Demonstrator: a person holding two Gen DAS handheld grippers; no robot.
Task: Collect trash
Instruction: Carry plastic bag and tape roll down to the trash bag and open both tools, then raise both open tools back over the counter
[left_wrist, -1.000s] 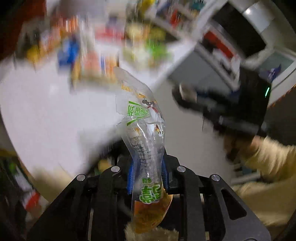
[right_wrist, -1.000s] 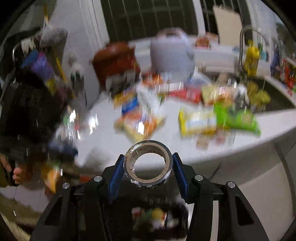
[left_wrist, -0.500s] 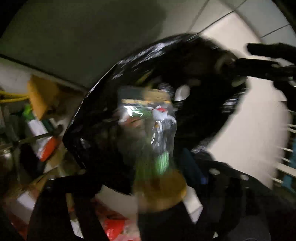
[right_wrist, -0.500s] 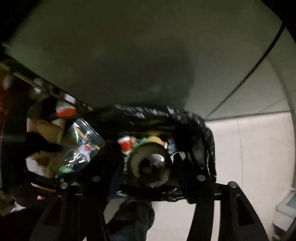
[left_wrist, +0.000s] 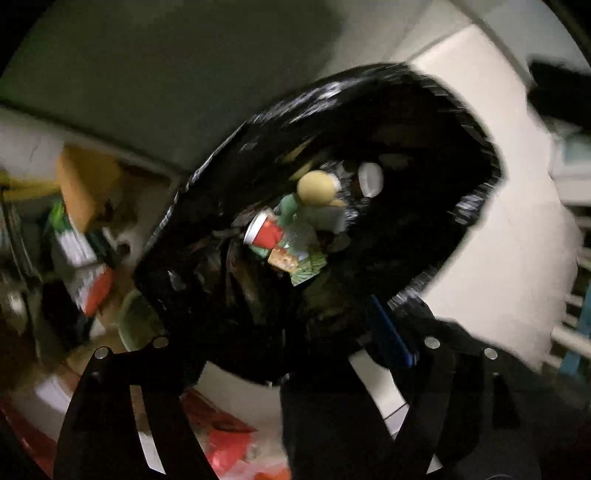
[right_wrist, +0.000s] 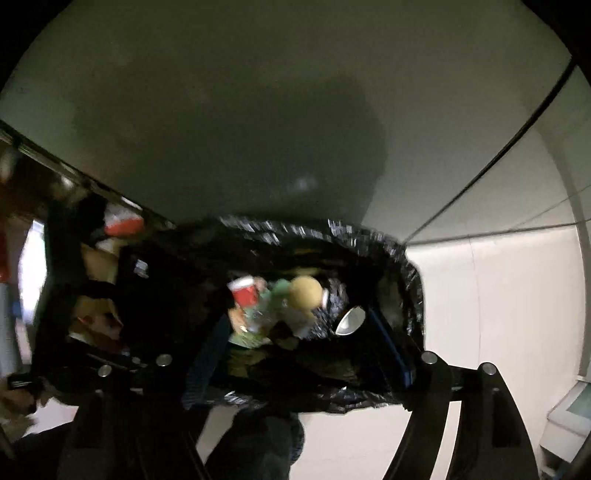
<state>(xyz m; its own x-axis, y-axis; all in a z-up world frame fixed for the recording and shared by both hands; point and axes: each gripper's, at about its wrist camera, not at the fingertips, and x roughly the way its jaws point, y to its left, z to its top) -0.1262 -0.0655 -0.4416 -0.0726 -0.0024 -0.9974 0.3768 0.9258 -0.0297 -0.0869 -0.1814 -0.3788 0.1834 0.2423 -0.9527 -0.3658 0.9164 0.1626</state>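
Both hand-held grippers, left (left_wrist: 280, 332) and right (right_wrist: 299, 347), are hanging released over the trash bag (left_wrist: 424, 122); its litter (left_wrist: 291, 229) is piling up.

A grey wall (right_wrist: 229, 110) fills the far part of the right wrist view, with a soft dark shadow (right_wrist: 295, 147) across its middle. To the right a thin dark seam (right_wrist: 498, 155) curves down along it, and below that lies pale floor (right_wrist: 498, 295), crossed by faint tile lines. A light box-like thing (right_wrist: 569, 413) sits at the near right edge, too blurred to name.

In the left wrist view the same grey wall (left_wrist: 177, 66) is far, and pale floor (left_wrist: 509, 229) runs to the right. On the left stands a blurred clutter: an orange box (left_wrist: 85, 181) and a green-and-white packet (left_wrist: 70, 236). Red packaging (left_wrist: 225, 443) lies near, at the bottom.
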